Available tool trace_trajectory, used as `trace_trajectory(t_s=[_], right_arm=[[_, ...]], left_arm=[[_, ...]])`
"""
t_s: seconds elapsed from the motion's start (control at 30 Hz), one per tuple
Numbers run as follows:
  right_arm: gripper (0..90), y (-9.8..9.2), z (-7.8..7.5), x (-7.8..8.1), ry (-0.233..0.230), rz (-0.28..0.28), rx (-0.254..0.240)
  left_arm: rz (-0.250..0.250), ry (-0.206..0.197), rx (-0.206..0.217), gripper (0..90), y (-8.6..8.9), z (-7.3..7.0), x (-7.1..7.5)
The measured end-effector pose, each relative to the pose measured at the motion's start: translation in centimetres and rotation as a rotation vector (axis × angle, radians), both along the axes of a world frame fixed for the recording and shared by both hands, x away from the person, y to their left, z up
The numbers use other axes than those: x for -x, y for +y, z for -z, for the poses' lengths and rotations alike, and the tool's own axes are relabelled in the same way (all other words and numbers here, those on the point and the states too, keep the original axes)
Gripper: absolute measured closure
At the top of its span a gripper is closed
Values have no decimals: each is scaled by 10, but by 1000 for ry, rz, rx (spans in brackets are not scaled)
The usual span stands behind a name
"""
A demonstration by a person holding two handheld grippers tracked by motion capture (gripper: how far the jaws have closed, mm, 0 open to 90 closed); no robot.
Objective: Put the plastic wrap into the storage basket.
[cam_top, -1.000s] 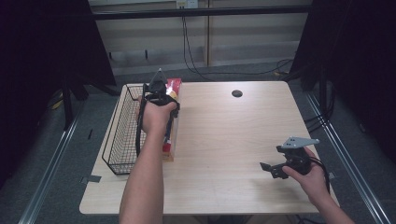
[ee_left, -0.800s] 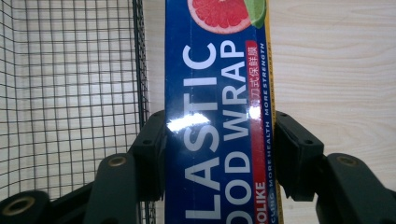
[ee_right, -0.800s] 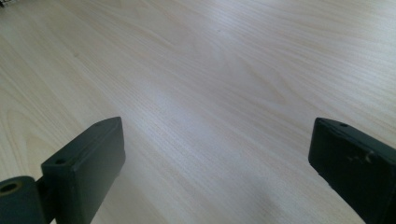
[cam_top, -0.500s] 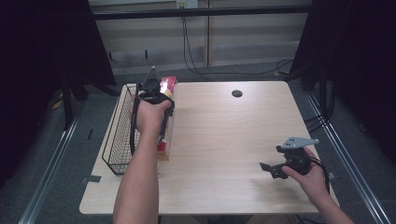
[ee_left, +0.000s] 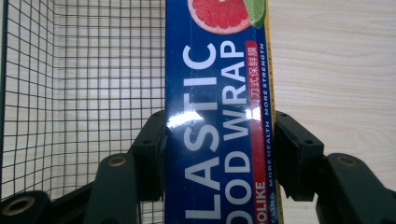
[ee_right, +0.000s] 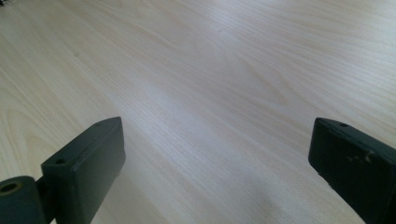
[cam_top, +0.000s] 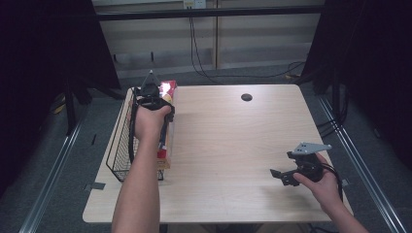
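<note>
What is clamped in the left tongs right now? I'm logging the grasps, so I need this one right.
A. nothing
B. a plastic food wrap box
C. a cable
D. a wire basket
B: in the left gripper view the two black jaws press on both sides of the blue plastic food wrap box, with the wire basket beside it.

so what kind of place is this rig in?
Likely a lab recording cell, not a home. A bare wooden table stands between dark curtains, with floor rails alongside and cables hanging from a wall outlet. Props are sparse: a wire basket and a plastic wrap box.
</note>
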State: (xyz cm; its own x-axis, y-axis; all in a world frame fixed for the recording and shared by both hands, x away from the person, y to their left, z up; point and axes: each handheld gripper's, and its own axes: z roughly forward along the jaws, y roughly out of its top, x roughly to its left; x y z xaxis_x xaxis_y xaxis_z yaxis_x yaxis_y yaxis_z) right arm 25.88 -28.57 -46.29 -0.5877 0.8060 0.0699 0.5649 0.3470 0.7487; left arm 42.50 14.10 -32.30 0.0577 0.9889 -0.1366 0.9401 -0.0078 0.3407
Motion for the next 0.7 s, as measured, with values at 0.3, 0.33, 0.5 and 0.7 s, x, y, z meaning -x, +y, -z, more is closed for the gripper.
trace_trajectory(t_s=[0.3, 0.33, 0.5, 0.7], right_arm=[[36, 0, 1, 0, -2, 0, -1], [36, 0, 1, 0, -3, 0, -1], [36, 0, 1, 0, -1, 0, -1], [36, 0, 1, 0, -2, -2, 2]], left_arm=[[-30, 4, 4, 446, 13, 3, 2], [-30, 4, 4, 446, 13, 3, 2], [-37, 6, -5, 446, 21, 5, 4], [-43, 14, -8, 446, 27, 7, 5]])
